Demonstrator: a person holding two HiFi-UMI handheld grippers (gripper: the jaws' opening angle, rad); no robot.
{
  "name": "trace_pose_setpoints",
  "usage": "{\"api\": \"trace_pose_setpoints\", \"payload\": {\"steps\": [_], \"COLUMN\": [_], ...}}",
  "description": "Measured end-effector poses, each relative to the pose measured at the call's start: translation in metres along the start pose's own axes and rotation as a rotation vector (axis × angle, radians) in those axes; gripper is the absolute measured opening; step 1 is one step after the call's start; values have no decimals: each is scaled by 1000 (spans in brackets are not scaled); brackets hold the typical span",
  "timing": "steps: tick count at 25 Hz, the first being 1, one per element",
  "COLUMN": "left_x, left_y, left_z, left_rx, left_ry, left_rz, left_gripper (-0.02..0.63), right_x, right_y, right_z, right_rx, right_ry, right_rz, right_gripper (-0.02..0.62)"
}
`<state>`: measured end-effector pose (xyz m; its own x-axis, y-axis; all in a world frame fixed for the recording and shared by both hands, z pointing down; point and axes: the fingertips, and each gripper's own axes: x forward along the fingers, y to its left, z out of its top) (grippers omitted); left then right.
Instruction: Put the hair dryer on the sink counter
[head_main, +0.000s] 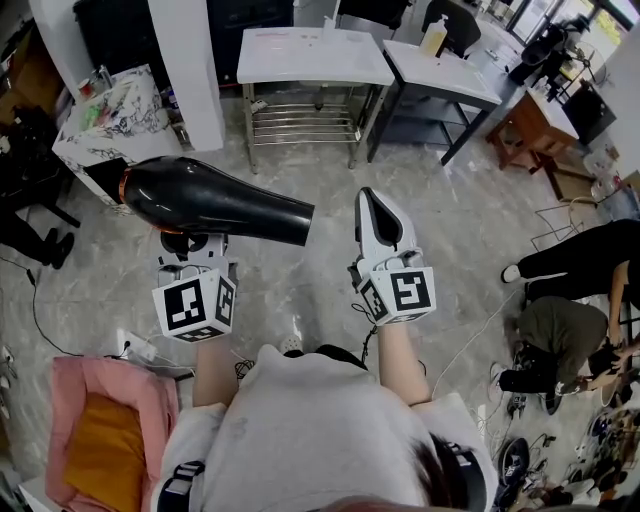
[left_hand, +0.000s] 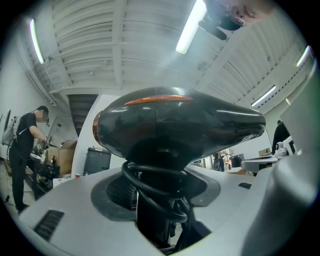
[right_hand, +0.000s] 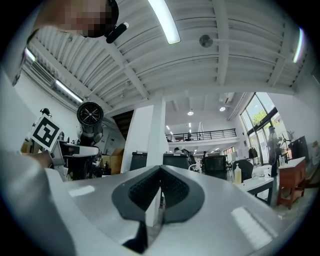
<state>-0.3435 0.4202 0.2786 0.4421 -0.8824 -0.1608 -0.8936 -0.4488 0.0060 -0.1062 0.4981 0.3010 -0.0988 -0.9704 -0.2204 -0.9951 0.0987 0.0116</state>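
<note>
Black hair dryer (head_main: 215, 203) hangs midair over the floor (head_main: 470, 215), handle clamped in the left gripper (head_main: 192, 248) jaws, right gripper (head_main: 372, 205) jaws closed on nothing, so I'd carry it level and set it down gently.

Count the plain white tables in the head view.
2: one white table at top centre over a wire rack, another right beside it holding a bottle. More may be hidden.

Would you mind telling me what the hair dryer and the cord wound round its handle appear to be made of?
Hair dryer: probably hard plastic, glossy black, since the shell shows sharp bright reflections; there is an orange band at the rear.
Cord: likely a rubber or soft plastic sheath, black with a duller sheen, bending in smooth loops.
</note>
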Motion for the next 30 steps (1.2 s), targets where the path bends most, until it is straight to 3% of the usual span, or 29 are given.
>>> {"api": "trace_pose_setpoints", "payload": {"steps": [14, 30], "left_x": [71, 240], "left_y": [17, -5], "left_z": [-21, -29], "left_rx": [-13, 0], "left_ry": [4, -20], "left_rz": [-3, 39], "left_gripper": [267, 267], "right_x": [60, 206], "right_y": [-29, -142], "right_z": [-26, -42], "right_rx": [1, 22], "right_ry": [21, -4], "right_rz": [-7, 51], "right_gripper": [8, 8]}}
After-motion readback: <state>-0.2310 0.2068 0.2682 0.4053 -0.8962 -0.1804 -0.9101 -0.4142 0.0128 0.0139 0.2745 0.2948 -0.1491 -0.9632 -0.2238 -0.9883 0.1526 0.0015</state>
